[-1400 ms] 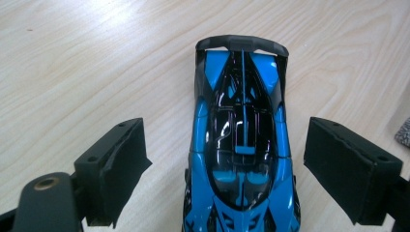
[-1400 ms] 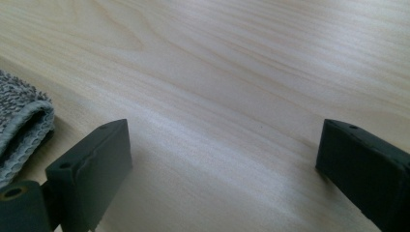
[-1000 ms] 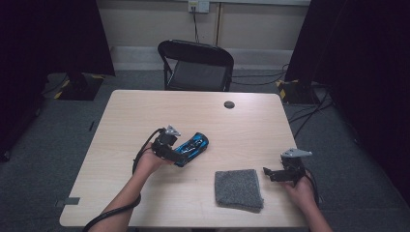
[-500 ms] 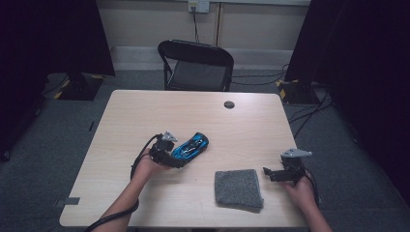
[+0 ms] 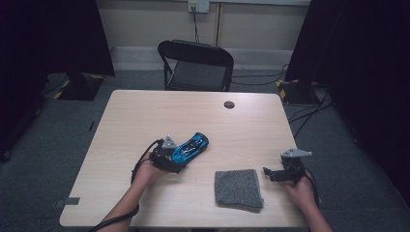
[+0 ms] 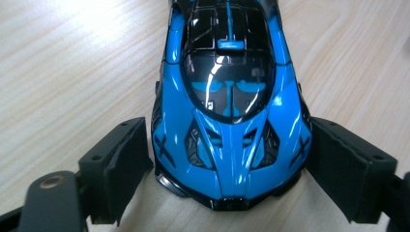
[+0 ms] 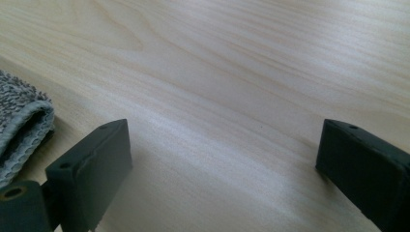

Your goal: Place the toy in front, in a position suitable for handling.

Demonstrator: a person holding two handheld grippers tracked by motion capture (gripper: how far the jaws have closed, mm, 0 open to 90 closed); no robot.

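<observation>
A blue and black toy car (image 5: 192,147) lies left of centre on the light wooden table (image 5: 145,116). My left gripper (image 5: 179,158) is shut on it. In the left gripper view the two black pads press the flanks of the near end of the car (image 6: 232,96), with the left gripper (image 6: 227,166) low over the wood. A folded grey cloth (image 5: 238,188) lies near the front edge. My right gripper (image 5: 267,173) rests just right of the cloth, open and empty. In the right gripper view the right gripper (image 7: 222,159) has bare wood between its jaws, and the cloth (image 7: 19,125) edge is at the left.
A small black round disc (image 5: 229,104) sits near the far edge of the table. A black folding chair (image 5: 196,63) stands behind the table. Cables run across the grey floor at the right.
The left gripper and the car have shifted only slightly. The right gripper and the cloth stay where they were.
</observation>
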